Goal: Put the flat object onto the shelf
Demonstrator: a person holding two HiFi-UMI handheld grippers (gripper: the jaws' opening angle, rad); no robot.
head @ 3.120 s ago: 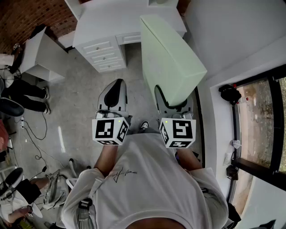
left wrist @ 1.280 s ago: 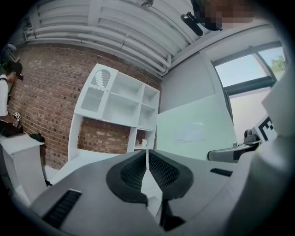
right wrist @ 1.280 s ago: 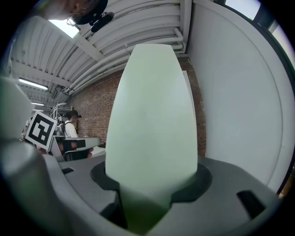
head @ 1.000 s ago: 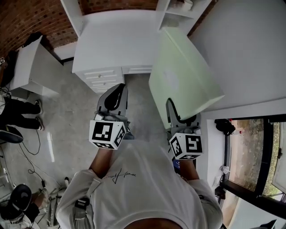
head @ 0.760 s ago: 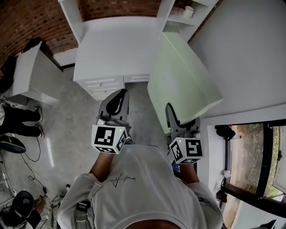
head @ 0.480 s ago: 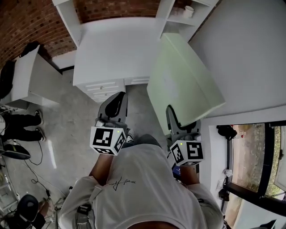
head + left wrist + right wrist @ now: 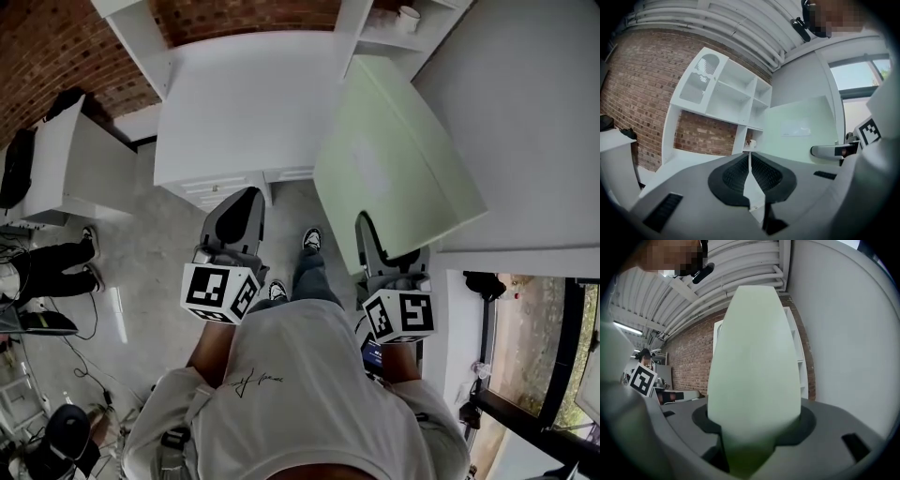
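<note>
A large pale green flat board stands on edge, tilted, with my right gripper shut on its lower edge. It fills the right gripper view as a tall green slab between the jaws. In the left gripper view the board shows at the right. My left gripper is shut and holds nothing; its jaws meet in a thin line. Ahead is a white shelf unit over a white desk; its right-hand compartments hold a small cup.
A white wall runs close along the right of the board, with a window lower right. A white side table and a seated person's legs are at the left. Brick wall stands behind the shelves.
The person has walked toward the desk, which now lies closer below both grippers. The board has stayed in the right gripper and now reaches up to the shelf's right side.
</note>
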